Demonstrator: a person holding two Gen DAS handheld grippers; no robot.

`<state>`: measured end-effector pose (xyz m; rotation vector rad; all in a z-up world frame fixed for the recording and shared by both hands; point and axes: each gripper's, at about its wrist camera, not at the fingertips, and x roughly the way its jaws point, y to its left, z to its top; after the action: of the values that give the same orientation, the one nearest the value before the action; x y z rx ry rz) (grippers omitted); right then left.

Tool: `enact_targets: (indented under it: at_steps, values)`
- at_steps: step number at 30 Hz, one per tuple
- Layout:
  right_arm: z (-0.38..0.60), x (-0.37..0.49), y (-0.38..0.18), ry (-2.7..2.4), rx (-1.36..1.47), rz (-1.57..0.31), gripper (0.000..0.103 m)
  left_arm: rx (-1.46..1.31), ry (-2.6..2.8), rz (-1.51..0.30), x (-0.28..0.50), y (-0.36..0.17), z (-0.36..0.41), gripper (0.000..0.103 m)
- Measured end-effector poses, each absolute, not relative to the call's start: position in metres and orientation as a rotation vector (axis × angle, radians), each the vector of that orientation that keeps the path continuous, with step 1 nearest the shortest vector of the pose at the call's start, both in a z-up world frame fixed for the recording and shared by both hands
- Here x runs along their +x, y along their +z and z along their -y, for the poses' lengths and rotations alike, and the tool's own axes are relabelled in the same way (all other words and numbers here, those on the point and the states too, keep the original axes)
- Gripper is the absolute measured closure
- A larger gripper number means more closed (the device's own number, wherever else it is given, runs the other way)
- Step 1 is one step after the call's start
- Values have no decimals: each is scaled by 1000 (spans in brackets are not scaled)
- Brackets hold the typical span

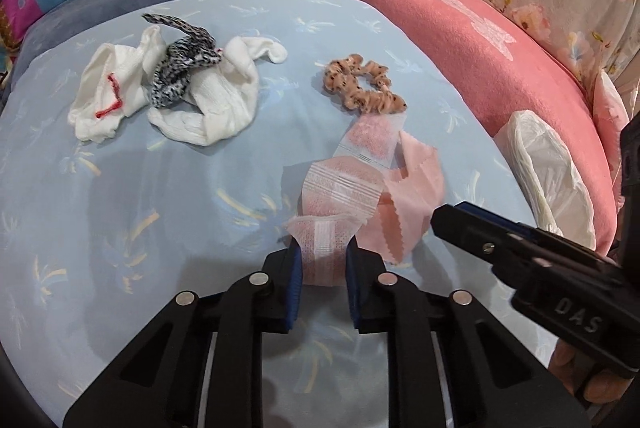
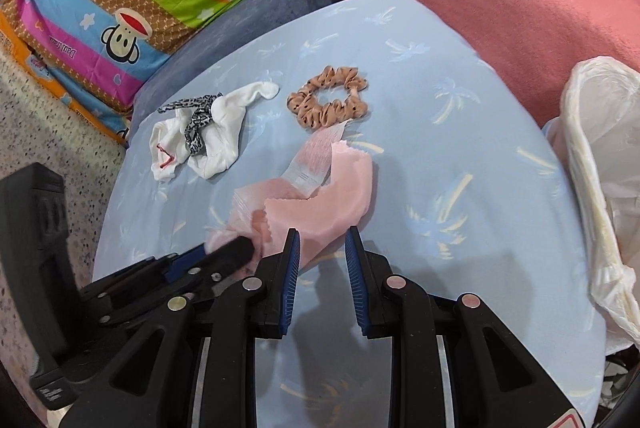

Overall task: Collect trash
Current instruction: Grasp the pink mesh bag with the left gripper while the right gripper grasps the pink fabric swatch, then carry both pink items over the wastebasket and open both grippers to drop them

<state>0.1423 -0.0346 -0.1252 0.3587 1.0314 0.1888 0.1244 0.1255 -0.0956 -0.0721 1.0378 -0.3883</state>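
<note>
Left gripper clamps the pink wrapper strip, which runs toward upper right of frame; right gripper, narrowly parted and empty, sits beside it

Black two-finger grippers: left gripper, right gripper, ribbed blue pads on the fingers (silver pivot pins, embossed "DAS")

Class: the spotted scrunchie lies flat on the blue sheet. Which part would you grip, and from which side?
Grip the scrunchie across its ruffled band on the bare far side, coming from above. It lies flat as an open ring, so one finger can drop into the hole; its near edge touches the pink wrapper, which a low approach would probably snag.
</note>
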Motion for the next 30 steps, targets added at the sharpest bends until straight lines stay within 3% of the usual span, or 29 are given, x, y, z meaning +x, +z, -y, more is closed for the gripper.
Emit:
enact_targets:
  at_steps: [5,9,30]
  values:
    - [26,150,-137,198,357,-1055,81,-84,-366,-1033,127,-93,-135,85]
    - [25,149,-138,201,360,-1053,100,-80,-344,-1026,127,-90,-139,86]
    - [76,99,-1,187,373,-708,101,-85,-407,-832,107,-4,-105,87]
